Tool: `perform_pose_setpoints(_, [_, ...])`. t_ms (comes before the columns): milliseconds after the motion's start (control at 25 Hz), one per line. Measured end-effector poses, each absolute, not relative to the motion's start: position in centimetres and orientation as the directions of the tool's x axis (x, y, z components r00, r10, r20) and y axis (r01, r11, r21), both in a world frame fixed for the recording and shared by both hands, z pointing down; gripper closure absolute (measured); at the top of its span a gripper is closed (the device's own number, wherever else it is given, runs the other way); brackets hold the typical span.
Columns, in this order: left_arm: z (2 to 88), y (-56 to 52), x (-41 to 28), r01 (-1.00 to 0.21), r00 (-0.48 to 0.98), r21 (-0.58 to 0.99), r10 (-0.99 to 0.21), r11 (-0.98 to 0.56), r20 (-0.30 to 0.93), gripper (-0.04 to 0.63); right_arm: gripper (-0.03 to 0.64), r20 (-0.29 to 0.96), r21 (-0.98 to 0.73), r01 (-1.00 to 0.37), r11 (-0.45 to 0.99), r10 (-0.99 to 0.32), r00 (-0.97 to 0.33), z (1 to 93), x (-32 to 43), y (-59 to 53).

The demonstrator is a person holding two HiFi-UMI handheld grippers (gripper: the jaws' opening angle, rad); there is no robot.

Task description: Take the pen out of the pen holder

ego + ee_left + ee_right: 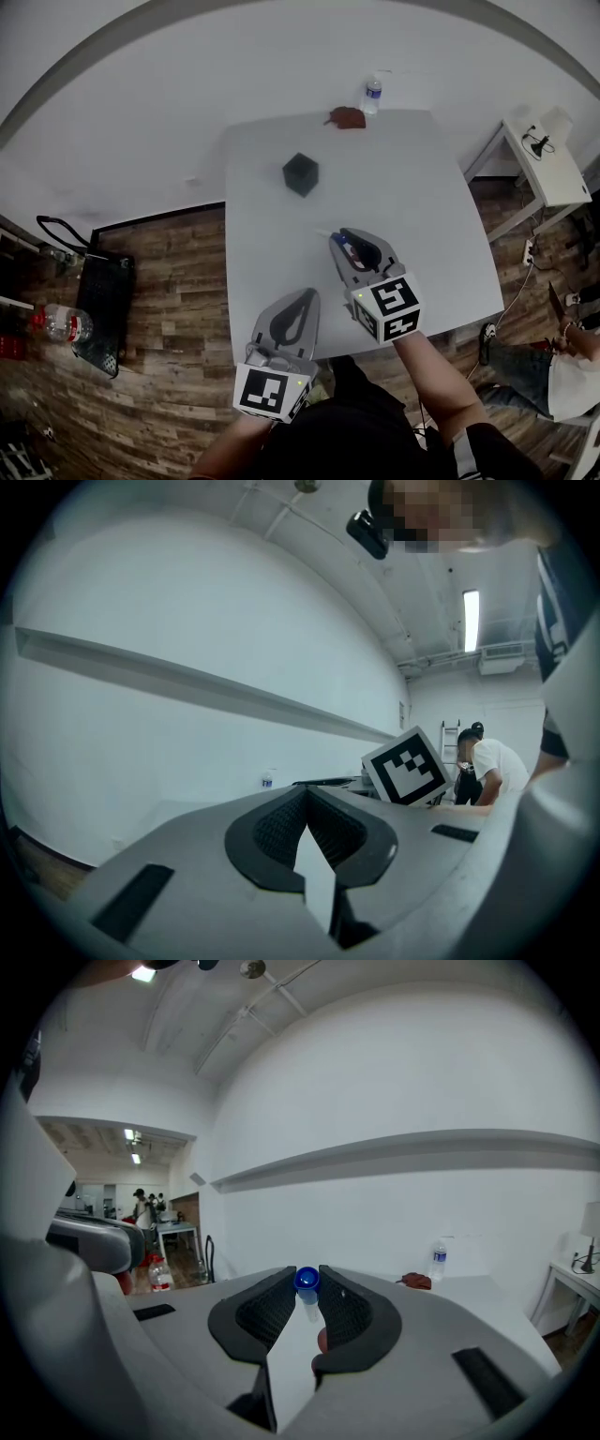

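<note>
The black cube-shaped pen holder (pixel 300 173) stands on the white table (pixel 422 216), toward its far left. My right gripper (pixel 341 238) hovers over the table's middle, well short of the holder, and is shut on a pen. The pen's blue cap (pixel 307 1280) pokes out between the fingertips; in the head view the pen (pixel 348 249) shows as a blue spot inside the jaws. My left gripper (pixel 305 296) is at the table's near edge, its jaws closed together with nothing between them. In the left gripper view the left gripper (pixel 307 796) points level toward the wall.
A water bottle (pixel 372 94) and a brown object (pixel 346 117) sit at the table's far edge. A small white side table (pixel 553 169) stands to the right, with a seated person (pixel 562 366) nearby. A black bag (pixel 101 309) and a bottle (pixel 61 323) are on the floor at left.
</note>
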State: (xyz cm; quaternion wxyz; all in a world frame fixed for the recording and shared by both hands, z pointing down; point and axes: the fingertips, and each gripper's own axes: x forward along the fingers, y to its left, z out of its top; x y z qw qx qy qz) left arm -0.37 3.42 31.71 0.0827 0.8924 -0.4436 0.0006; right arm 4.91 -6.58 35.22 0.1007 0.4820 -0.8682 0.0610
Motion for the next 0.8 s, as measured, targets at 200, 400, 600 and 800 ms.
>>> perform_pose_setpoints(200, [31.1, 5.1, -0.2, -0.783, 0.618, 0.140, -0.783, -0.606, 0.062, 0.588, 0.537, 0.224, -0.007, -0.857, 0.515, -0.835, -0.503, 34.6, 5.0, -4.6])
perform_pose_setpoints(400, [30.8, 6.2, -0.2, -0.781, 0.620, 0.137, -0.783, -0.609, 0.056, 0.588, 0.537, 0.217, -0.003, -0.863, 0.505, -0.842, -0.494, 34.3, 5.2, -3.8])
perform_pose_setpoints(600, [30.2, 6.7, 0.0, -0.781, 0.620, 0.128, -0.783, -0.611, 0.045, 0.588, 0.537, 0.206, -0.003, -0.864, 0.504, -0.845, -0.494, 33.8, 5.4, -3.2])
perform_pose_setpoints(800, [29.8, 7.4, 0.3, -0.786, 0.613, 0.125, -0.789, -0.605, 0.036, 0.588, 0.537, 0.201, -0.003, -0.860, 0.510, -0.842, -0.500, 33.3, 5.7, -2.5])
